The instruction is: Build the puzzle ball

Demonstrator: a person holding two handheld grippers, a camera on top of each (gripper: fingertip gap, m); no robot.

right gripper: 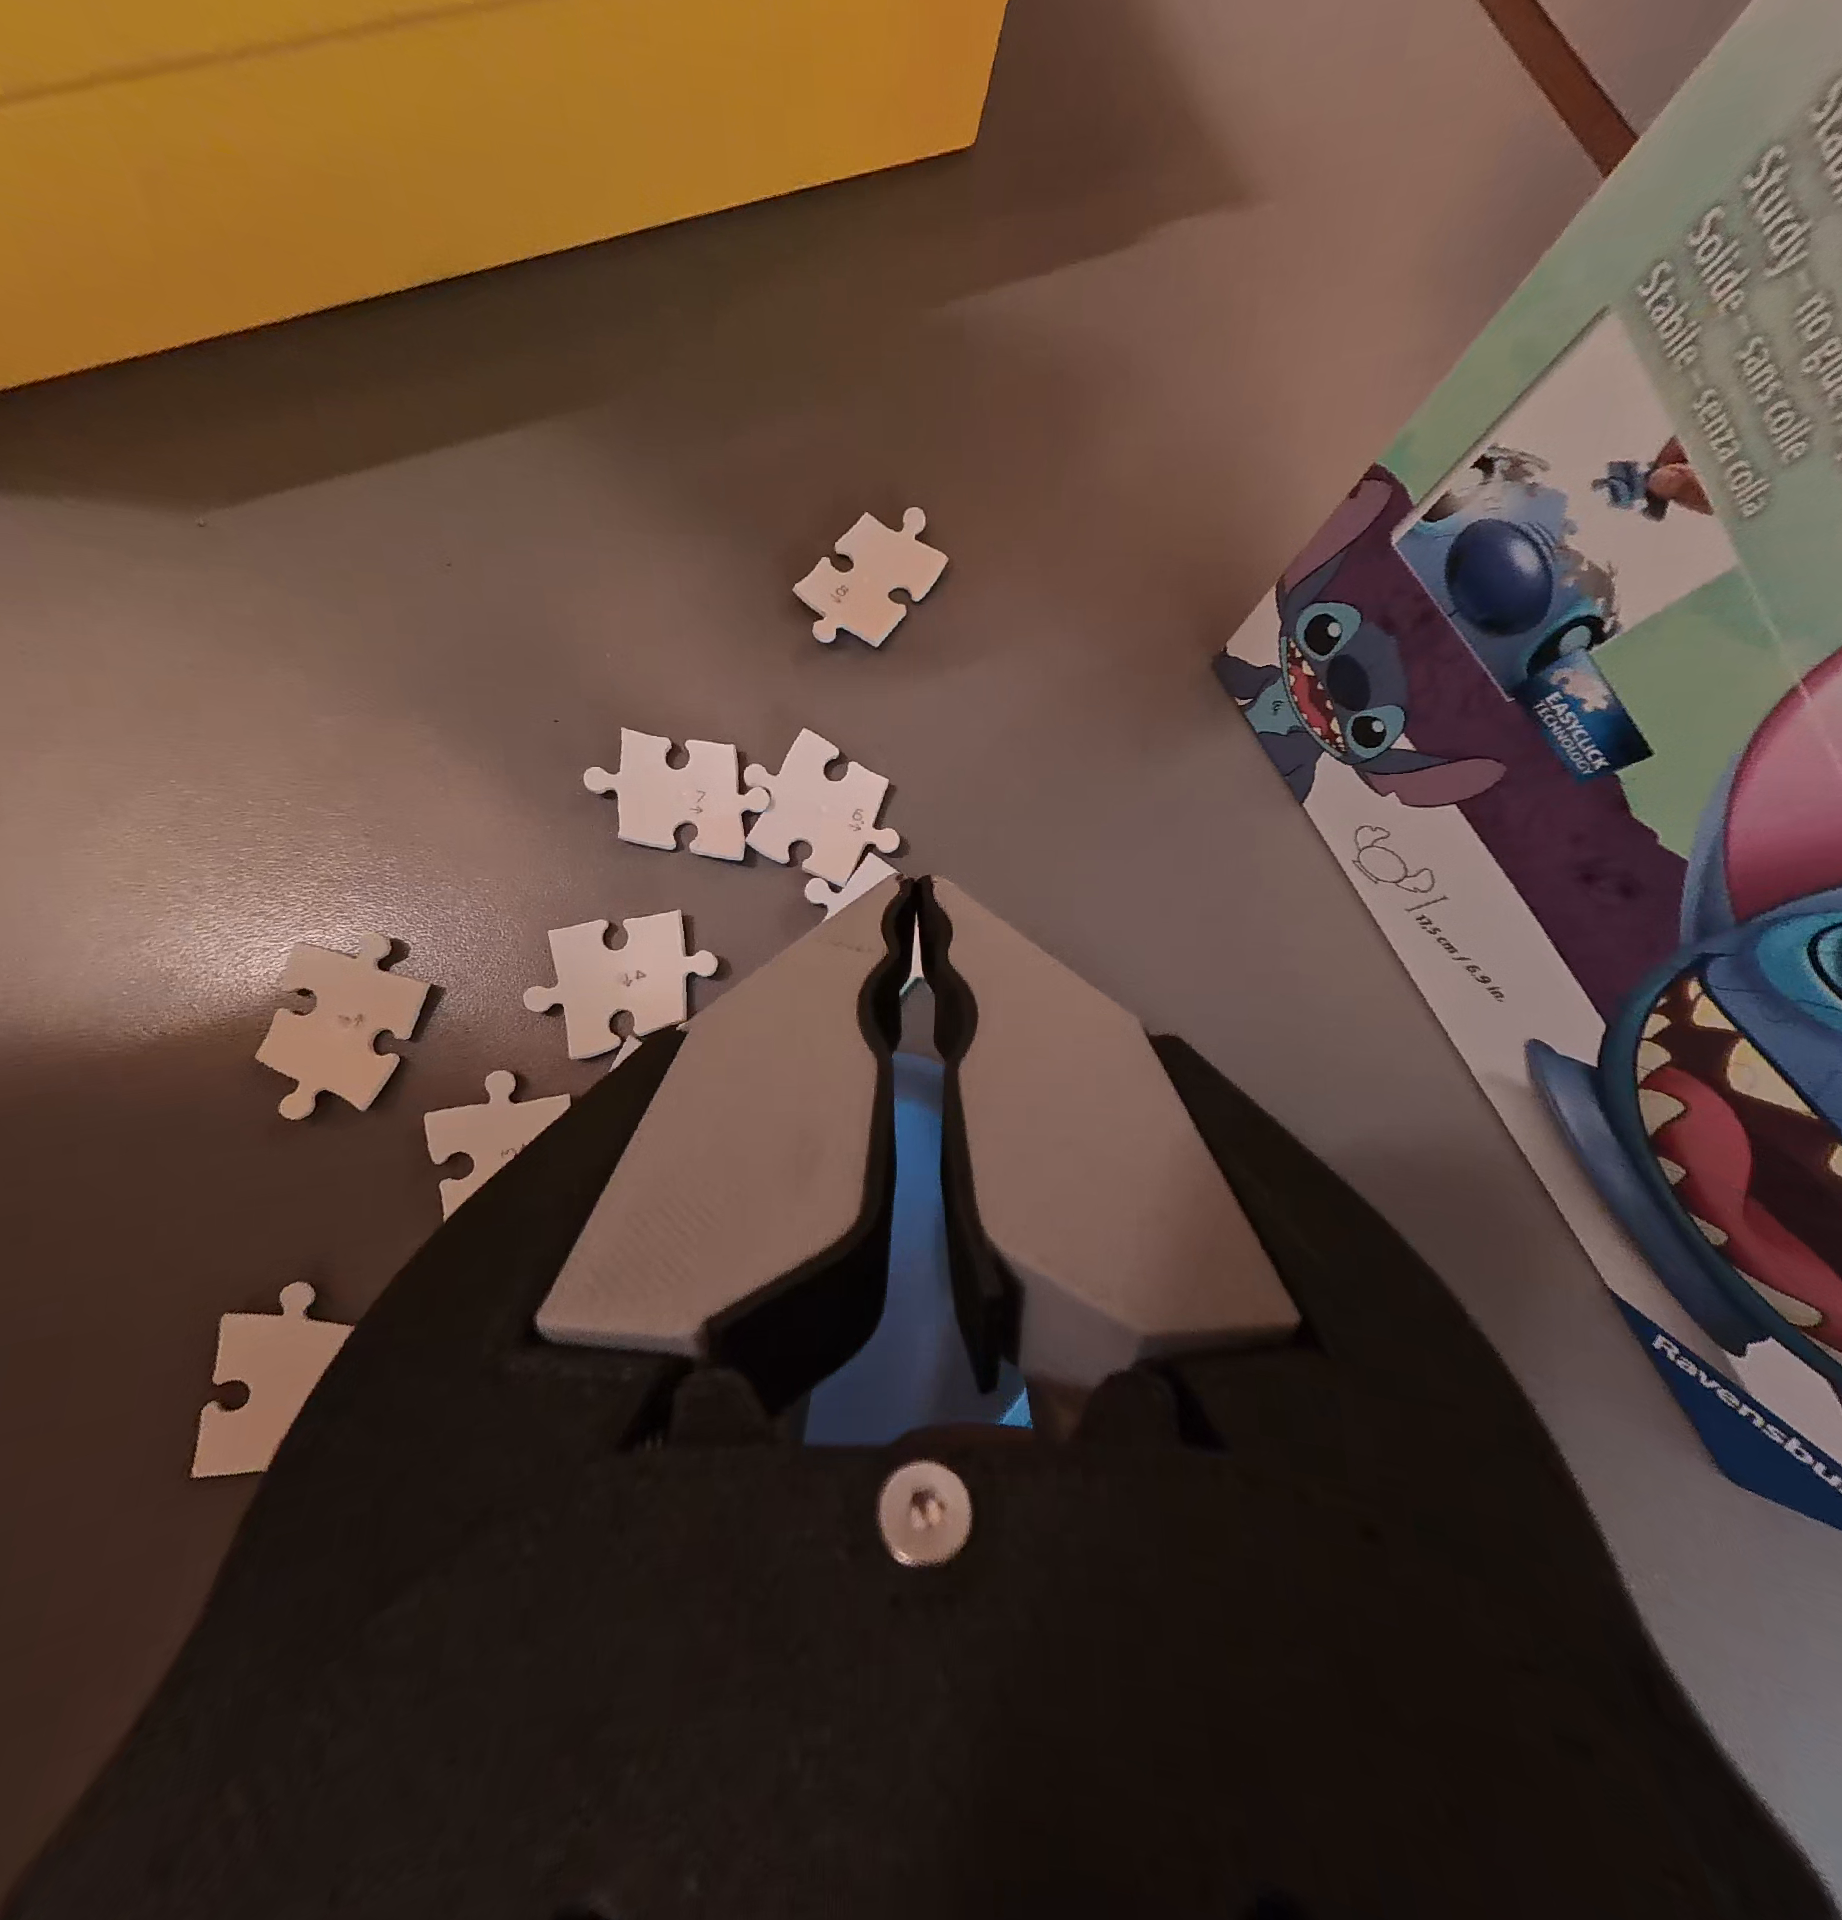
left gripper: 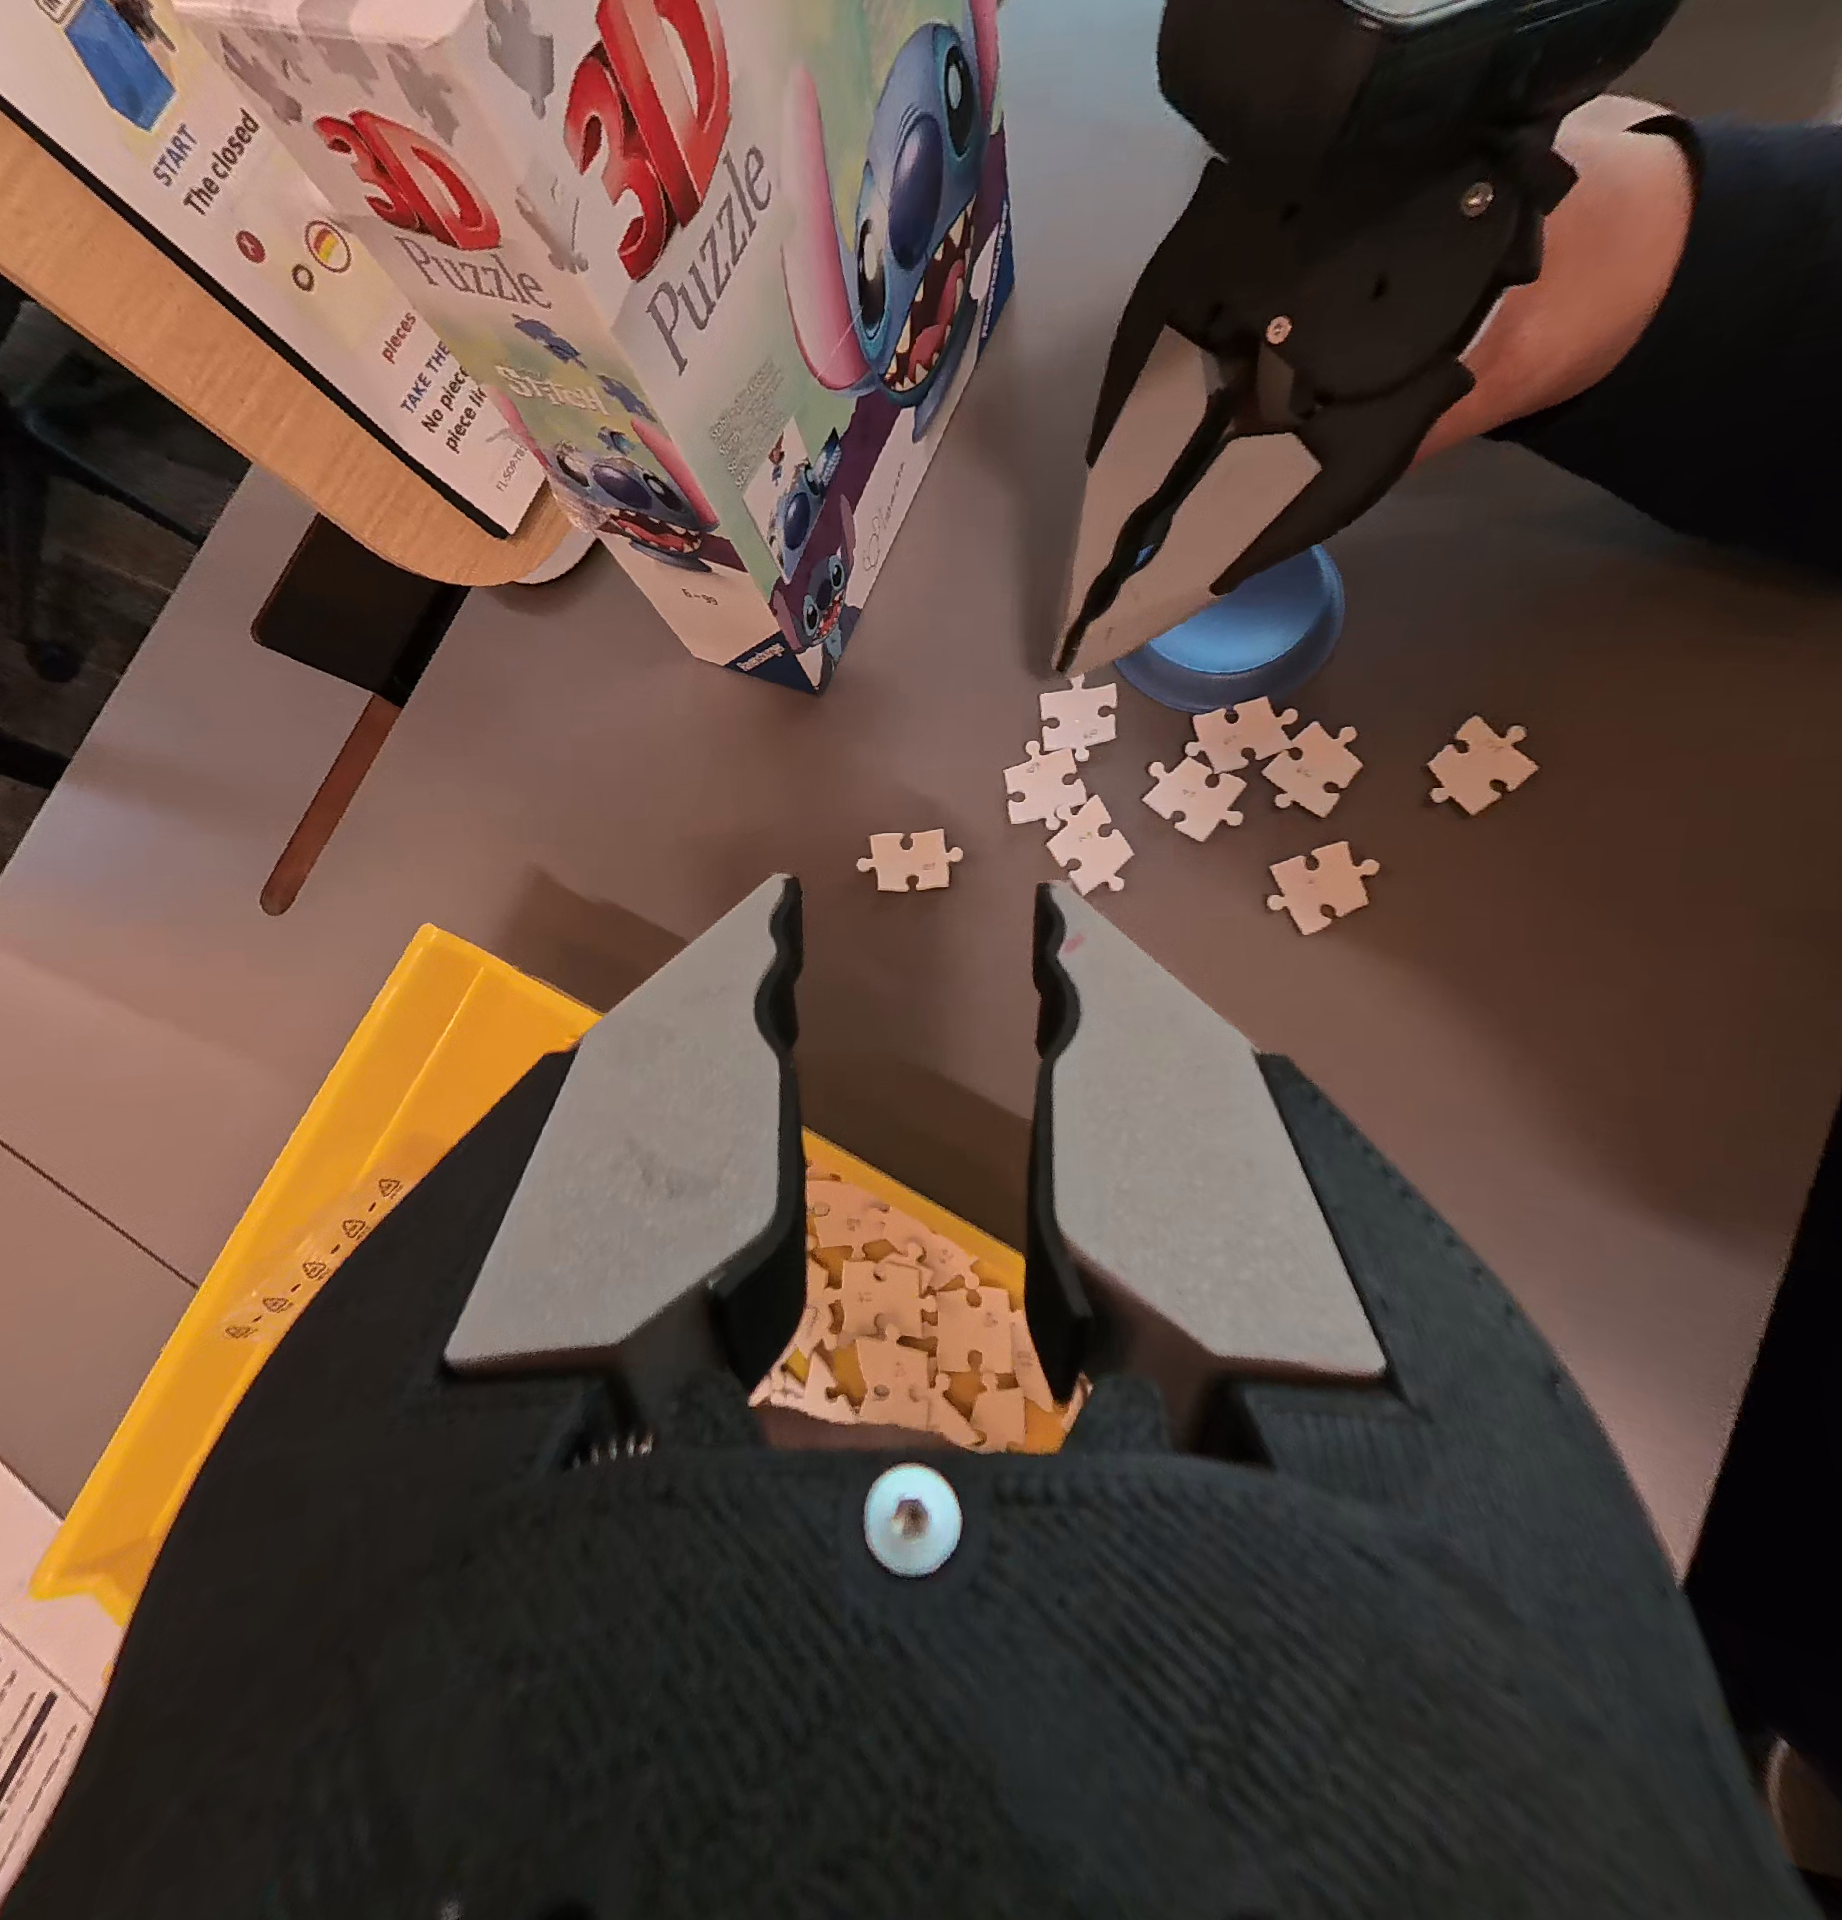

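Several loose white puzzle pieces lie face down on the grey table; they also show in the right wrist view. One piece lies alone just beyond my left gripper, which is open and empty above a yellow bin holding many more pieces. My right gripper is shut, with nothing visible between its tips, and hovers over the near edge of the loose pieces. It shows in the left wrist view too. A blue round stand sits behind it, seen through the finger gap.
The puzzle box stands at the back left of the pieces and lies to the right in the right wrist view. A wooden surface with a printed sheet is beyond it. A person's hand holds the right gripper. The yellow bin wall is at top left. The gap from one gripper's tips to the other's is roughly 20 cm.
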